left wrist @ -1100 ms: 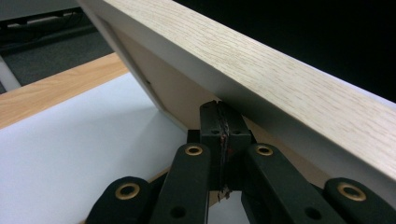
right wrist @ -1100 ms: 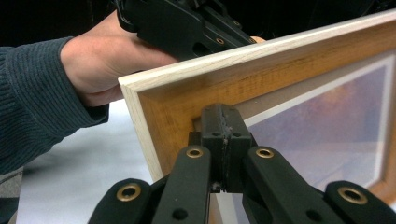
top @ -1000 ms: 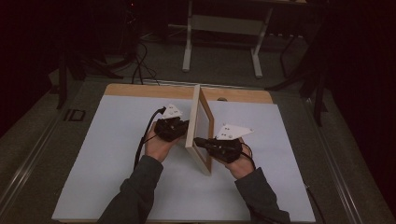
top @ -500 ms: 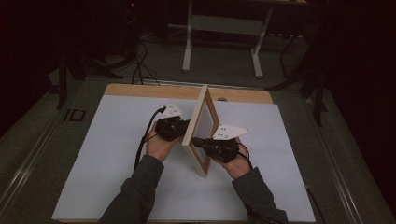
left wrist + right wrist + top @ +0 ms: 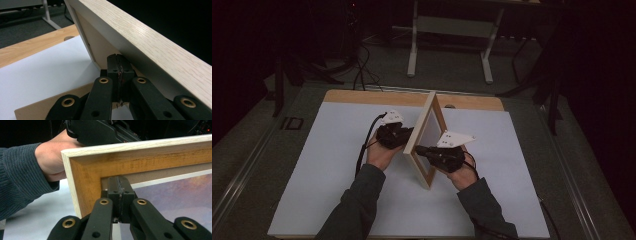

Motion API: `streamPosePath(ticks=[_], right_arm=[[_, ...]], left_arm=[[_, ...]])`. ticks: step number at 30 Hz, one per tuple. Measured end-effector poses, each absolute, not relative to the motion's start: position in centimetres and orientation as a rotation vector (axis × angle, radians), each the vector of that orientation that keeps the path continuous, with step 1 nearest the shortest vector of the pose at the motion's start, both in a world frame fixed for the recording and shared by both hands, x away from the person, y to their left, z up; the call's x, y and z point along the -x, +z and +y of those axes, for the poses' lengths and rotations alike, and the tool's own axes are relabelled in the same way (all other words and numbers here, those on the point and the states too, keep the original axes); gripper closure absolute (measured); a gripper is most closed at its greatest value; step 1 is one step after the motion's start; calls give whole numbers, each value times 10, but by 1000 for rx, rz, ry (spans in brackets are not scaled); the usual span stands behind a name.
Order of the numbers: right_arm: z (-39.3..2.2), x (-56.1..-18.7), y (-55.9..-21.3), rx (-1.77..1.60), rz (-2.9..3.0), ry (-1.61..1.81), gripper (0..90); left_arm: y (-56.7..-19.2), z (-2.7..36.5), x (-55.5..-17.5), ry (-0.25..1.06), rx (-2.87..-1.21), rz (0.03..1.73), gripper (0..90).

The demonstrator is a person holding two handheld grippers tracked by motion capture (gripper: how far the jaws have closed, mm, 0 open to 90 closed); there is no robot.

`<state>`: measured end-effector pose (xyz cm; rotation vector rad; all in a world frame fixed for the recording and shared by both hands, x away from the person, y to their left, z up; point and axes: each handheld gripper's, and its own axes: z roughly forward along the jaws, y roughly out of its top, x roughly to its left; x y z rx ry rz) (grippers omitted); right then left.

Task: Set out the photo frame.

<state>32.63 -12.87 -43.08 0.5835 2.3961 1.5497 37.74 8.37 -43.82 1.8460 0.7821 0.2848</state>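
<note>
A light wooden picture frame stands on its long edge on the white sheet, its top leaning left. My left gripper is shut, and its closed tips touch the frame's back just under the rail. My right gripper is also shut. Its tips press at the inner corner of the frame's front, beside the purple and orange picture. In the right gripper view the left hand and its gripper sit behind the frame's top rail.
The white sheet covers a wooden tabletop whose bare strip with a round hole runs along the far edge. Beyond it stand a white metal stand and cables on dark floor. A small black item lies off the table's left edge.
The frame's top has tipped a little further to the left between the two grippers. Both hands have stayed nearly where they were, jaws still shut.
</note>
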Motion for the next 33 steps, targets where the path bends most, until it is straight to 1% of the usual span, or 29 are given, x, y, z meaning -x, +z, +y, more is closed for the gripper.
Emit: streamPosePath(ticks=[4,6,10,15,16,17,19,27,33], right_arm=[[-126,-327,-431,-586,2390,1547,896],[-127,-327,-431,-588,2387,1543,884],[-130,-327,-433,-594,2388,1537,866],[-136,-329,-435,-613,2387,1529,833],[-138,-329,-435,-617,2387,1530,818],[-141,-330,-436,-629,2382,1525,802],[-145,-330,-438,-642,2381,1517,782],[-158,-331,-441,-675,2375,1499,691],[-162,-330,-442,-682,2373,1501,661]], left_arm=[[-438,85,-378,288,-1848,785,900],[-435,88,-377,319,-1839,827,838],[-431,95,-374,331,-1816,872,794],[-427,101,-370,311,-1807,897,698],[-428,104,-368,292,-1805,896,698],[-429,105,-367,288,-1808,895,665],[-431,107,-365,271,-1813,889,639],[-437,121,-351,215,-1779,899,544],[-439,131,-336,203,-1780,894,504]])
